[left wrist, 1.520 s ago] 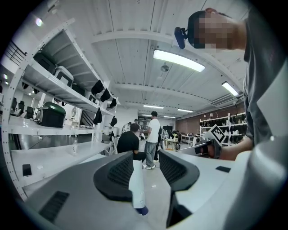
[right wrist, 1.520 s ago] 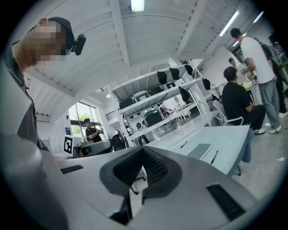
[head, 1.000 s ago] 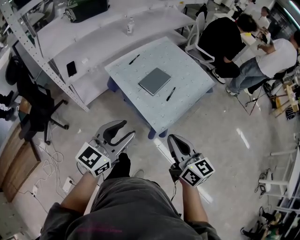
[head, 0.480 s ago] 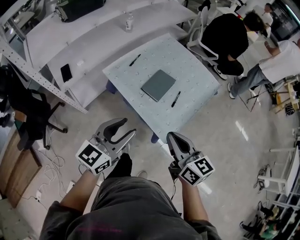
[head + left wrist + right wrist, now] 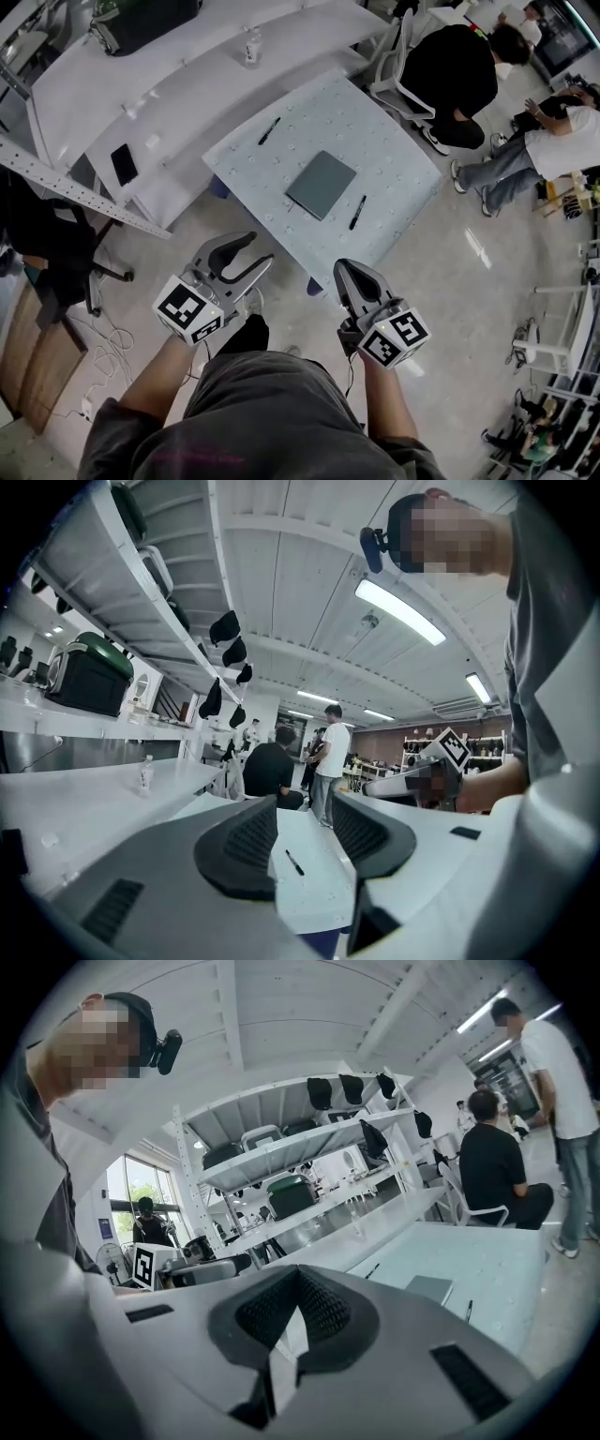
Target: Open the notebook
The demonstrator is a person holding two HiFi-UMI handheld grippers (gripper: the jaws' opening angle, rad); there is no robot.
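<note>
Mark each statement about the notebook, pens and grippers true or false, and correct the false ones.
1. The notebook lies closed on the table. True.
2. The left gripper is shut. False: its jaws stand apart with nothing between them.
3. Two pens lie on the table. True.
4. The right gripper holds a pen. False: its jaws are together on nothing, short of the table.

notebook point(image 5: 322, 185) on table point(image 5: 389, 131) | near pen point(image 5: 357, 212) right | far pen point(image 5: 269, 130) behind-left
</note>
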